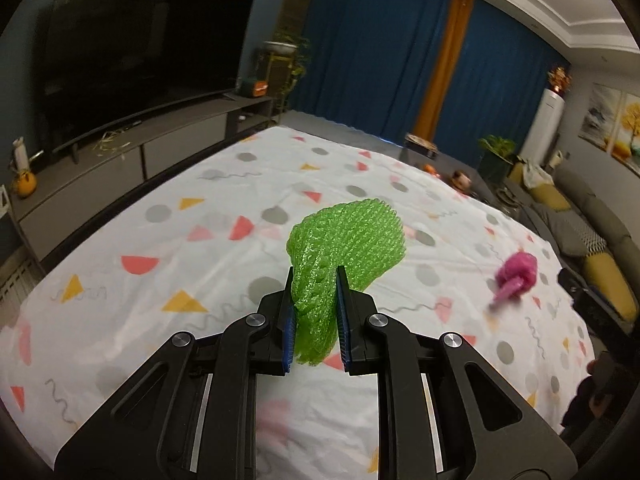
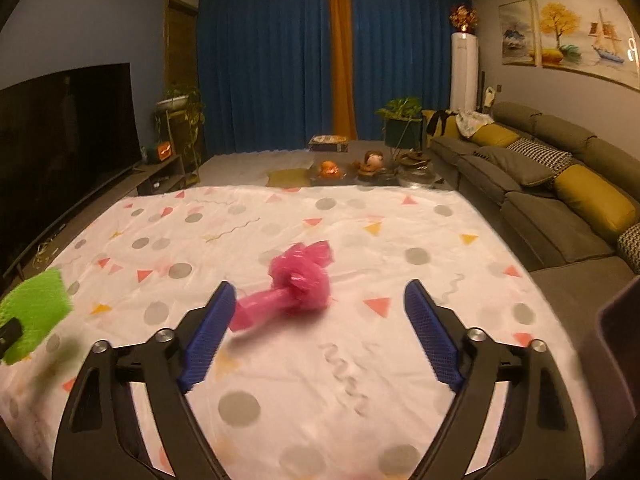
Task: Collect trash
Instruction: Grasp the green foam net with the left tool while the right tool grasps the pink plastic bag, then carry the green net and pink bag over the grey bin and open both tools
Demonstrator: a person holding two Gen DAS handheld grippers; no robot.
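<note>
Left gripper (image 1: 315,280) pinches green foam net (image 1: 348,240), clear of the sheet (image 1: 120,240); keep the squeeze. Right gripper (image 2: 320,292) spread wide, pink bag (image 2: 298,280) lies just ahead between the fingertips, nearer the left one; shift a bit left, lower, close on the knot

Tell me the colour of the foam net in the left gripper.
Bright green foam net; the left wrist view shows it best.

Ribbed green foam netting (image 1: 344,240), crinkly glossy pink plastic bag (image 2: 298,284), matt wrinkled cotton sheet (image 2: 280,380).
</note>
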